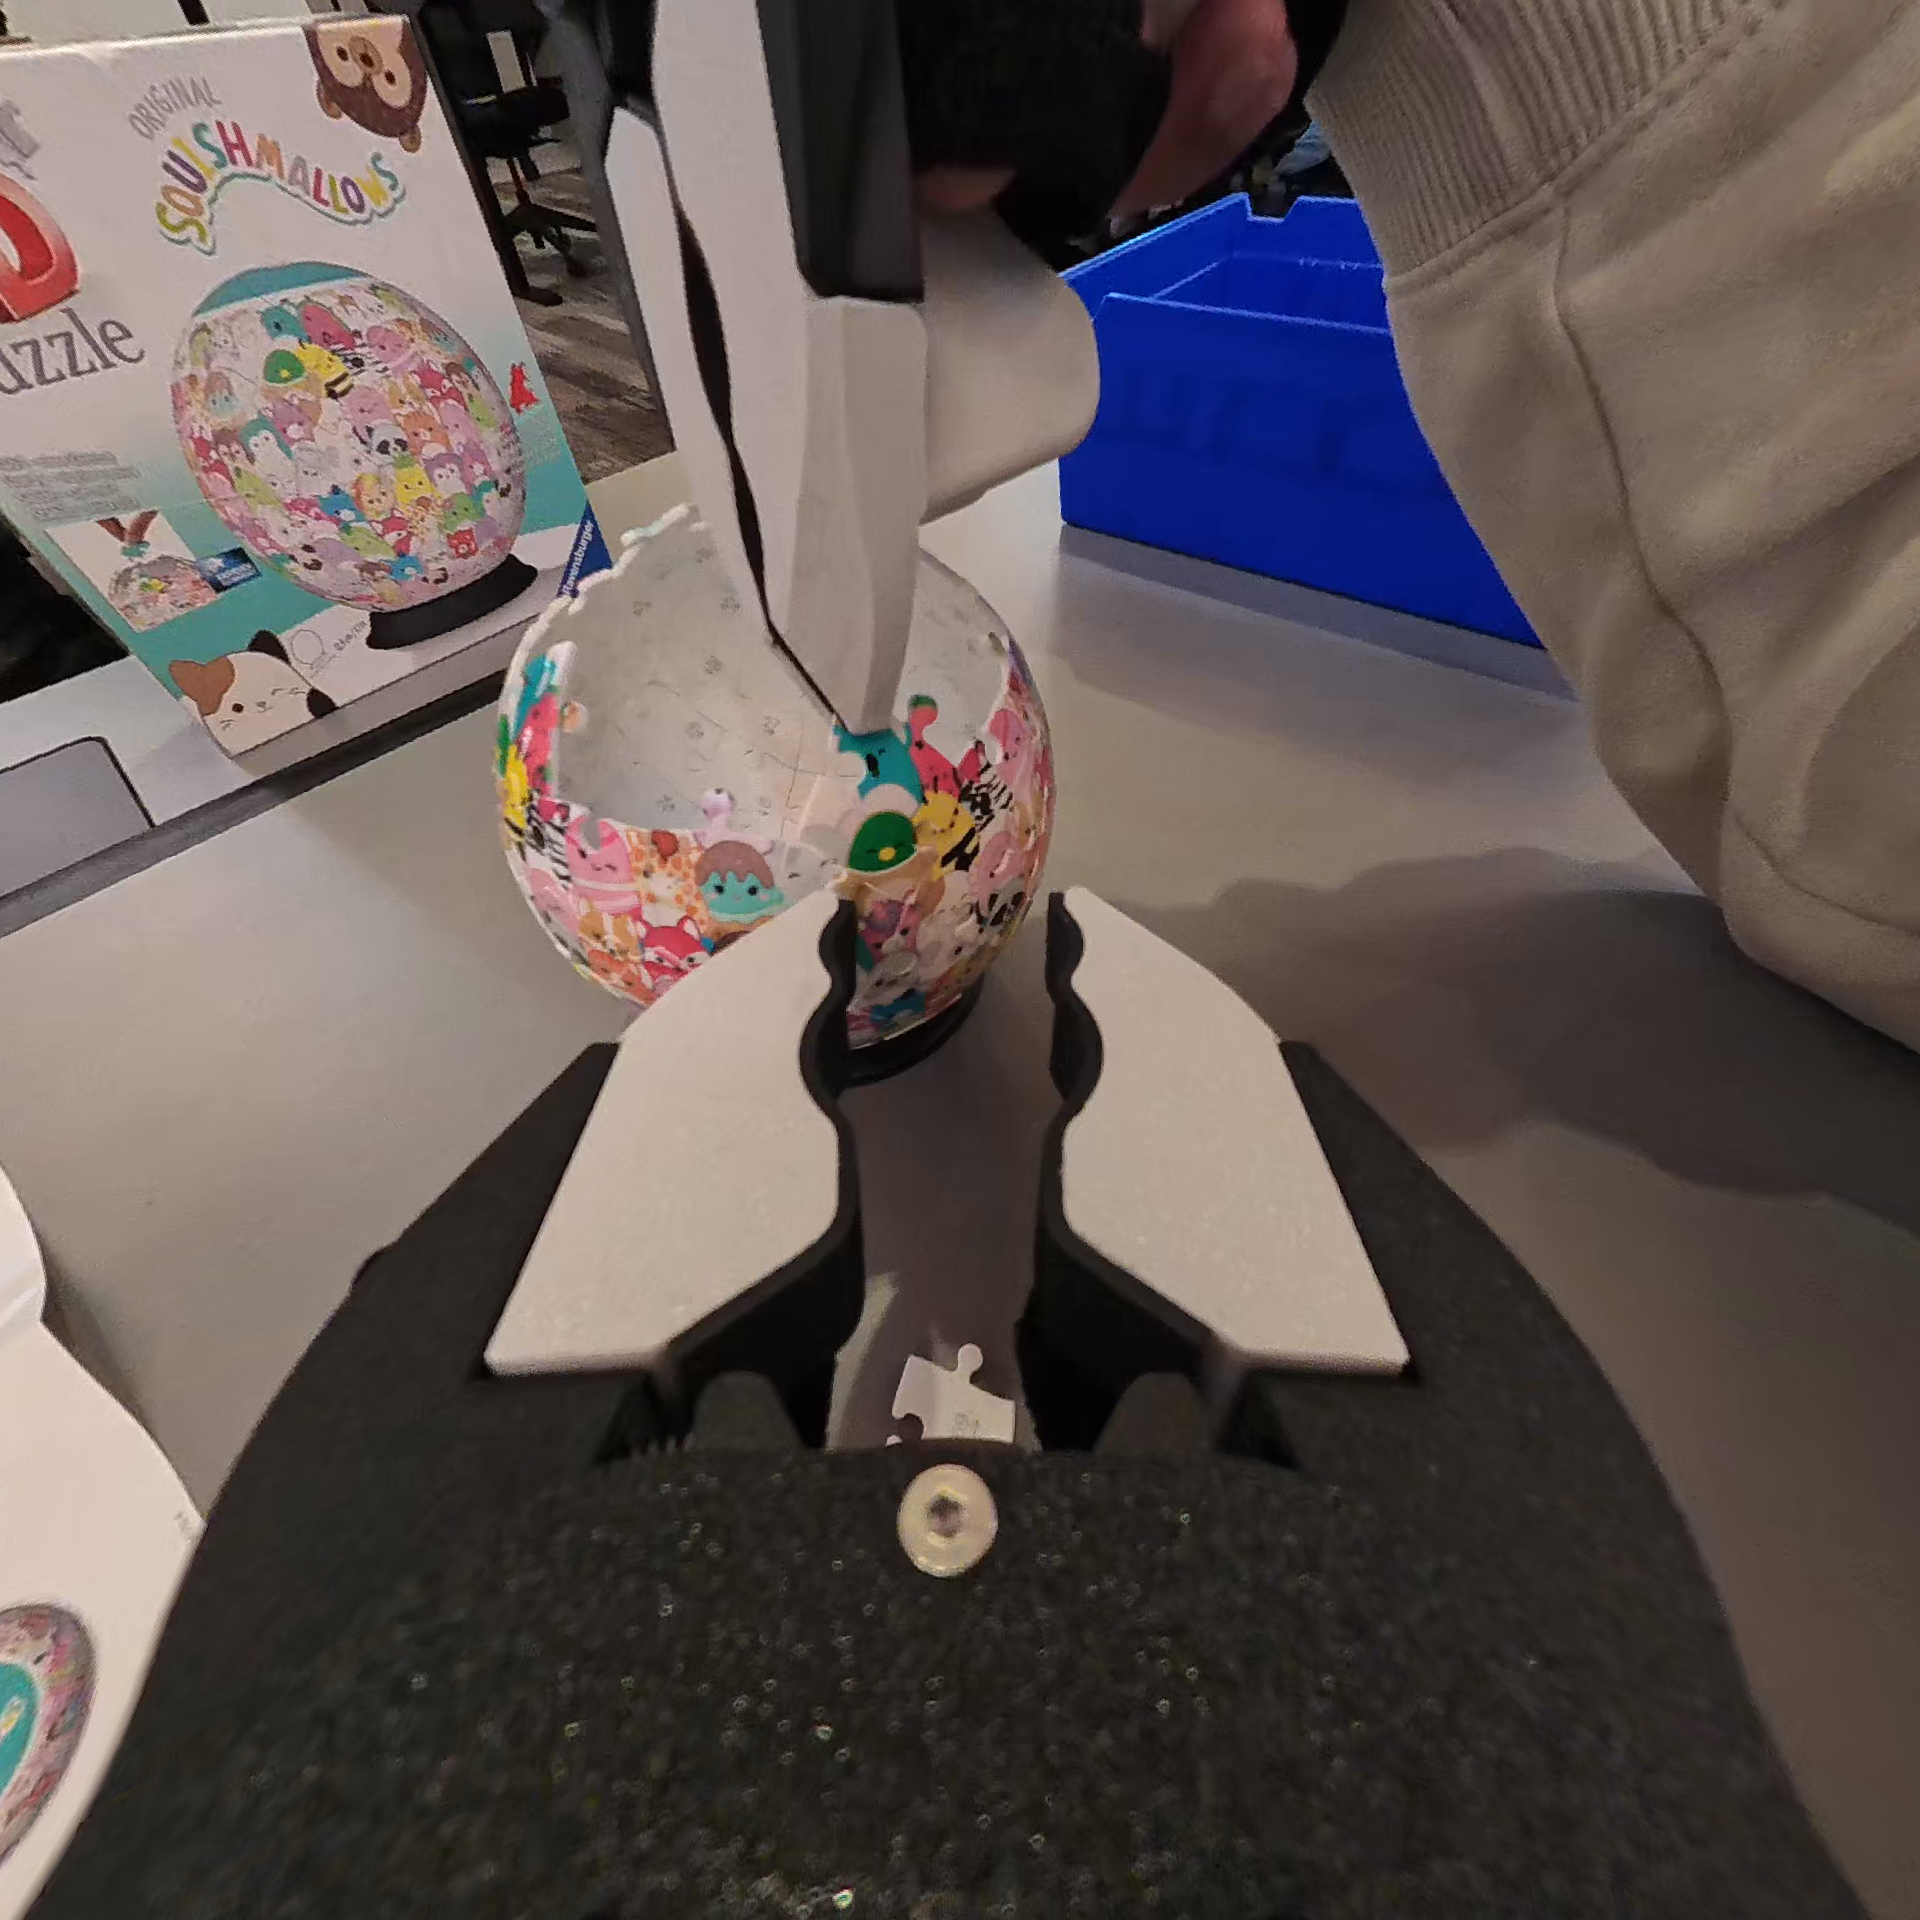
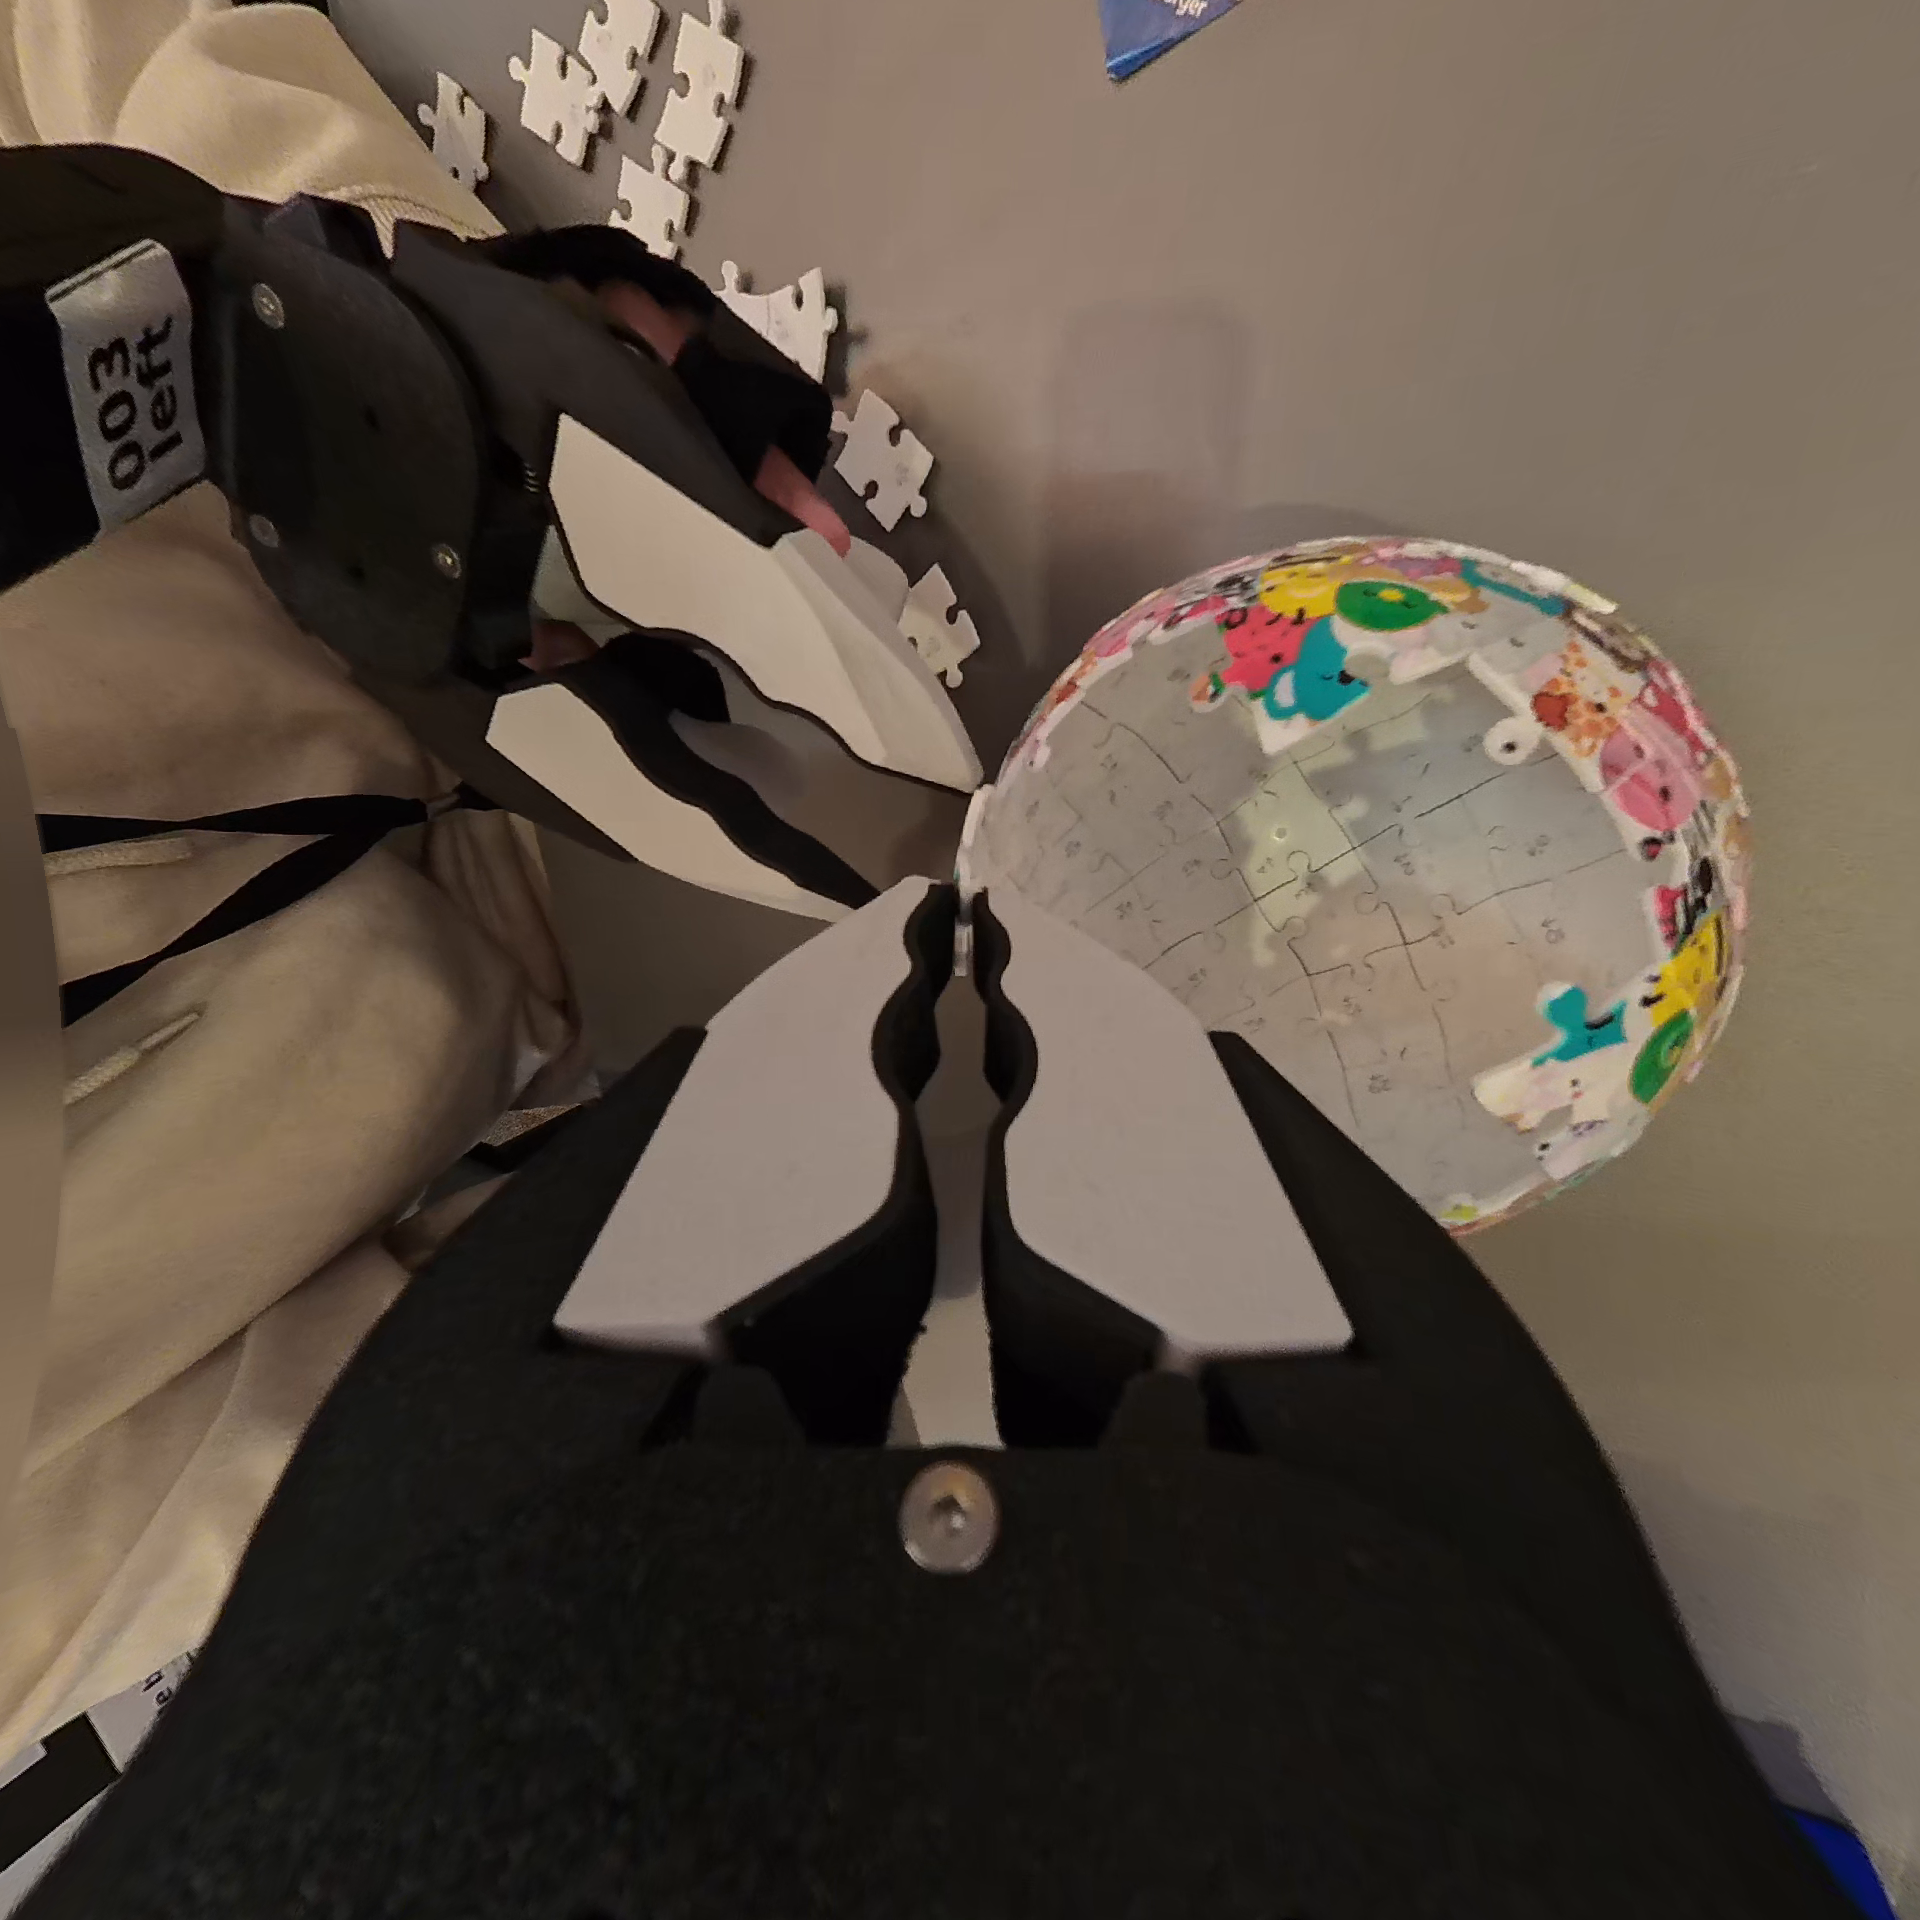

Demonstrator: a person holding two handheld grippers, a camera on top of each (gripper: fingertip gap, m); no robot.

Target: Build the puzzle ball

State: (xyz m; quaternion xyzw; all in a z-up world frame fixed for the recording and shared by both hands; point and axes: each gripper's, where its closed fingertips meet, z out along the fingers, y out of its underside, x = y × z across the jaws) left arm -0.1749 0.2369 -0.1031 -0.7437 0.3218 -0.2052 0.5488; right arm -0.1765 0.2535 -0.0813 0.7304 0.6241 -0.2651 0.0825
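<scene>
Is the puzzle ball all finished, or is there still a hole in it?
Not finished. The puzzle ball has a big gap at the top, so its white inside shows.

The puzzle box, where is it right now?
In the left wrist view, the puzzle box stands upright at upper left, behind and left of the puzzle ball.

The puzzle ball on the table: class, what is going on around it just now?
A person is building the puzzle ball, which stands half finished on a dark stand, its top open. The right gripper, shut on a puzzle piece, holds it at the open rim. The left gripper hovers open by the ball's lower side. Loose white pieces lie nearby.
</scene>
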